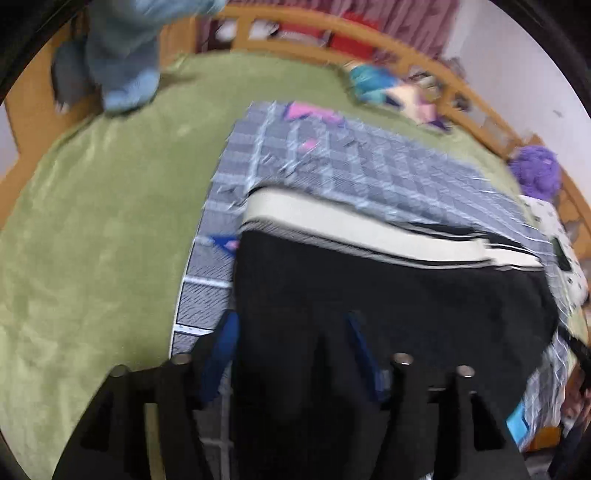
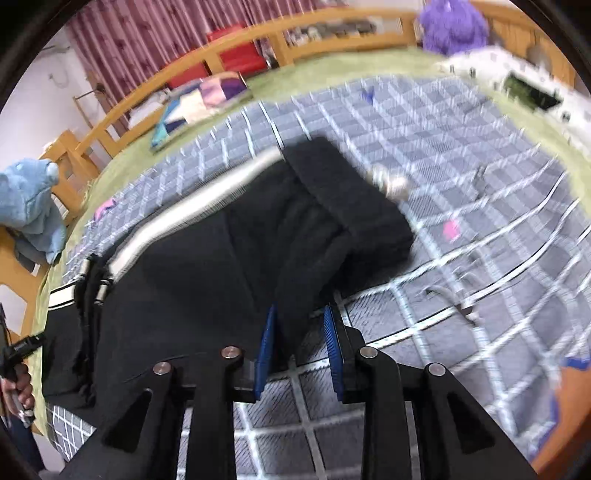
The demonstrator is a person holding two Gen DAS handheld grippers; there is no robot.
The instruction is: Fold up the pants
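Note:
Black pants [image 1: 388, 291] with a white side stripe lie on a grey checked blanket [image 1: 369, 170] over a green bedspread. In the left wrist view my left gripper [image 1: 291, 332] has black cloth bunched between its blue pads, which stand well apart. In the right wrist view my right gripper [image 2: 301, 332] has a fold of the black pants [image 2: 221, 258] between its blue pads, with the waistband end folded over further off. Both views are motion-blurred.
A light blue garment [image 1: 122, 62] hangs at the far left of the wooden bed rail [image 1: 295, 26]. A purple plush toy [image 2: 454, 22], a colourful cushion [image 2: 199, 103] and a white spotted cloth [image 2: 517, 81] lie along the bed's far side.

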